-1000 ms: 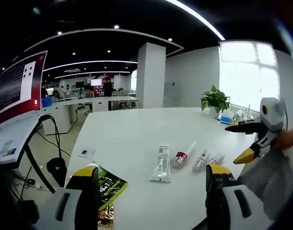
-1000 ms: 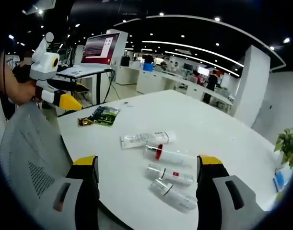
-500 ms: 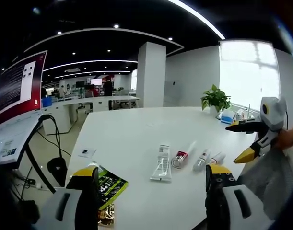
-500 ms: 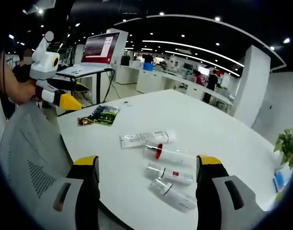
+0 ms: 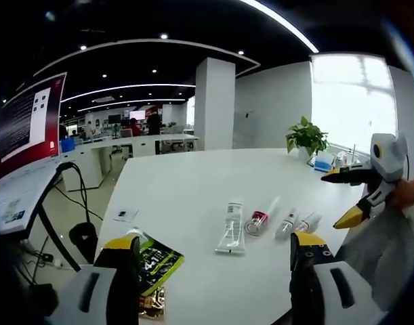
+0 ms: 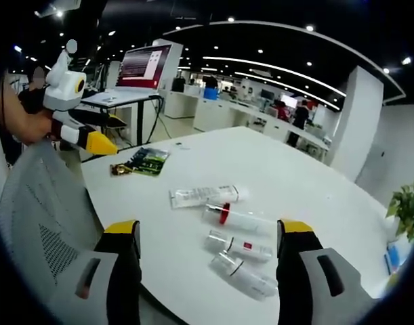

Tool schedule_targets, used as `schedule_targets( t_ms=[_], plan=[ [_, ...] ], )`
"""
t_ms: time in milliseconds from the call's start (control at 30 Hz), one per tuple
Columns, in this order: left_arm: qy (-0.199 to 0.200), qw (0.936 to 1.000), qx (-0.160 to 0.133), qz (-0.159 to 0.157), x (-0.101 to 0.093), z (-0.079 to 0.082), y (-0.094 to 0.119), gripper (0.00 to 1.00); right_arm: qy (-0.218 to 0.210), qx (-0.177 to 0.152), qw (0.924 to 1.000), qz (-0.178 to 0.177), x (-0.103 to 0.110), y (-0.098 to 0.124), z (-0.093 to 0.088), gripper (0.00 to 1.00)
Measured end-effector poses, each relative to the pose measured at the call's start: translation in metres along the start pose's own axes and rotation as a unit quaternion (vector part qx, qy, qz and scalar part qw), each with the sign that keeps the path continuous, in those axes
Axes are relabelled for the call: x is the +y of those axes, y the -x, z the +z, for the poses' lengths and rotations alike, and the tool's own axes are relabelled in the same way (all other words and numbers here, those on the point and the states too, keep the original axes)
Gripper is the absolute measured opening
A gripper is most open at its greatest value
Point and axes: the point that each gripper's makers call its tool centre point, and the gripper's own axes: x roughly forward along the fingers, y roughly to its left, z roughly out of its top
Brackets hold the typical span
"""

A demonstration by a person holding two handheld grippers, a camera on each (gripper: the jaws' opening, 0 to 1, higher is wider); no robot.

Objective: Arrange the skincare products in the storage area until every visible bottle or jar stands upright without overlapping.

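Several skincare items lie flat in a row on the white table (image 5: pixel 193 189): a white squeeze tube (image 5: pixel 231 227) (image 6: pixel 203 196), a clear tube with a red band (image 5: pixel 257 219) (image 6: pixel 237 219), a small white bottle (image 5: pixel 286 224) (image 6: pixel 240 248) and a clear bottle (image 5: pixel 306 222) (image 6: pixel 246 275). My left gripper (image 5: pixel 210 254) hovers open short of them, nothing between its jaws. My right gripper (image 6: pixel 205 237) is open too, its jaws either side of the row from above the near edge. Each gripper also appears in the other's view, the right gripper (image 5: pixel 352 196) and the left gripper (image 6: pixel 85 132).
A green printed packet (image 5: pixel 154 261) (image 6: pixel 144 162) lies near the table's edge by the left gripper. A potted plant (image 5: pixel 305 140) (image 6: pixel 406 206) and small items stand at the far end. A grey mesh chair back (image 6: pixel 40 217), a monitor stand (image 6: pixel 142 74) and office desks surround the table.
Both views have shifted only slightly; the products lie where they were and both grippers stay open.
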Motion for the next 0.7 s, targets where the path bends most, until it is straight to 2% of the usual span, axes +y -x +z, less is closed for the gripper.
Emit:
schedule_targets(
  t_ms=[167,567,700],
  plan=[
    [-0.003,0.9999,0.014,0.007,0.0038,-0.0058,-0.0022,0.93,-0.001,0.002,1.0000,0.002,0.0011,-0.0010,-0.0002,0.78],
    [-0.014,0.9997,0.019,0.007,0.0028,-0.0074,-0.0012,0.92,-0.006,0.005,0.9999,0.008,0.0012,0.0001,-0.0006,0.77],
    [-0.017,0.9996,0.021,0.008,0.0024,-0.0076,-0.0010,0.92,-0.024,0.001,0.9996,0.012,-0.0037,0.0026,0.0037,0.75]
  ],
)
